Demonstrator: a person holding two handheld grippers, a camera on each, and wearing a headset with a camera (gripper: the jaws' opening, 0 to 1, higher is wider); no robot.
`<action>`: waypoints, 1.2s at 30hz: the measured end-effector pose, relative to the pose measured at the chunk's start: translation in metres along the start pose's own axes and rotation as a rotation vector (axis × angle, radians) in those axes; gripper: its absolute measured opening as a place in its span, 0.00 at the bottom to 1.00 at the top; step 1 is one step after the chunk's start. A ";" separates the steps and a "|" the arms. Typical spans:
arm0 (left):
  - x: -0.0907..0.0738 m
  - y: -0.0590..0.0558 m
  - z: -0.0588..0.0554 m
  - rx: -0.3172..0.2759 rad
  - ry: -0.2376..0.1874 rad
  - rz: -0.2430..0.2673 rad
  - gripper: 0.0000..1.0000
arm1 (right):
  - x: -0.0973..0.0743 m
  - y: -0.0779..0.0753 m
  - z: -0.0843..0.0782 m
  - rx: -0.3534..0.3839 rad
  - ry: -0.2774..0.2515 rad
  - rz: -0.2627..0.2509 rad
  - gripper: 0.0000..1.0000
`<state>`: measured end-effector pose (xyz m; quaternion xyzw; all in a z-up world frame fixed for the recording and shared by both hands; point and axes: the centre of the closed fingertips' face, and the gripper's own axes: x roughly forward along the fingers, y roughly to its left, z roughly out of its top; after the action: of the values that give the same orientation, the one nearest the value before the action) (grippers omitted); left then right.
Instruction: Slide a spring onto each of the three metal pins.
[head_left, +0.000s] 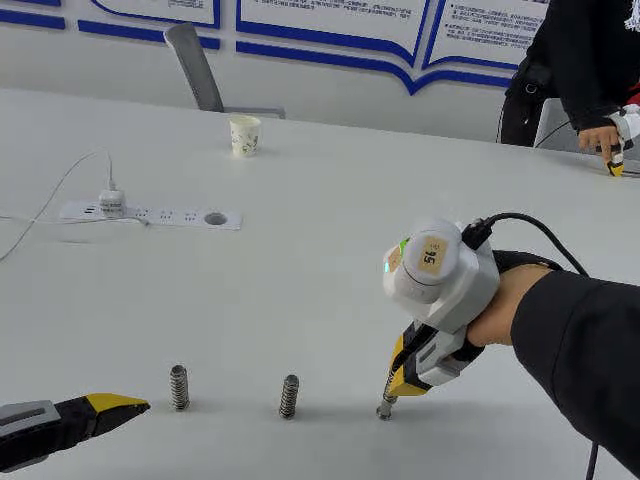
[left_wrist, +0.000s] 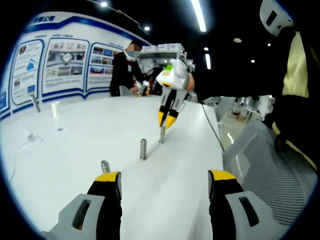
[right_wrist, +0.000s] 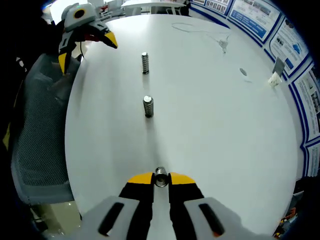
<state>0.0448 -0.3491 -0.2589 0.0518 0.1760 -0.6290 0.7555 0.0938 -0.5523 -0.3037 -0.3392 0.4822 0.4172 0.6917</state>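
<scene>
Three metal pins stand in a row near the table's front edge. The left pin (head_left: 179, 387) and the middle pin (head_left: 289, 396) each carry a spring. My right gripper (head_left: 392, 388) points down over the right pin (head_left: 384, 409), shut on a spring (right_wrist: 160, 176) held between its yellow tips. In the right gripper view the two sprung pins (right_wrist: 148, 106) (right_wrist: 144, 62) line up beyond the jaws. My left gripper (head_left: 105, 408) rests low at the left, open with nothing in it (left_wrist: 165, 180). In its view the right gripper (left_wrist: 167, 119) hovers over the far pin (left_wrist: 162, 135).
A paper cup (head_left: 245, 135) and a white power strip (head_left: 150, 213) with a plugged charger (head_left: 111, 201) lie farther back on the white table (head_left: 320, 250). A chair (head_left: 195, 65) stands behind it. Another person (head_left: 585, 60) works at the far right. A mesh chair (right_wrist: 40, 125) is beside me.
</scene>
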 end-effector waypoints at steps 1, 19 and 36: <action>0.000 0.000 0.000 0.000 0.001 0.000 0.71 | 0.001 0.000 0.000 0.002 -0.002 0.000 0.12; 0.000 -0.002 -0.001 -0.001 0.003 -0.001 0.71 | 0.015 0.003 -0.003 0.013 0.002 -0.007 0.12; -0.001 0.000 -0.001 -0.007 -0.002 0.005 0.71 | 0.025 0.005 -0.007 0.015 0.011 -0.009 0.12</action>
<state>0.0450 -0.3480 -0.2594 0.0488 0.1774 -0.6266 0.7573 0.0918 -0.5500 -0.3300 -0.3385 0.4874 0.4085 0.6935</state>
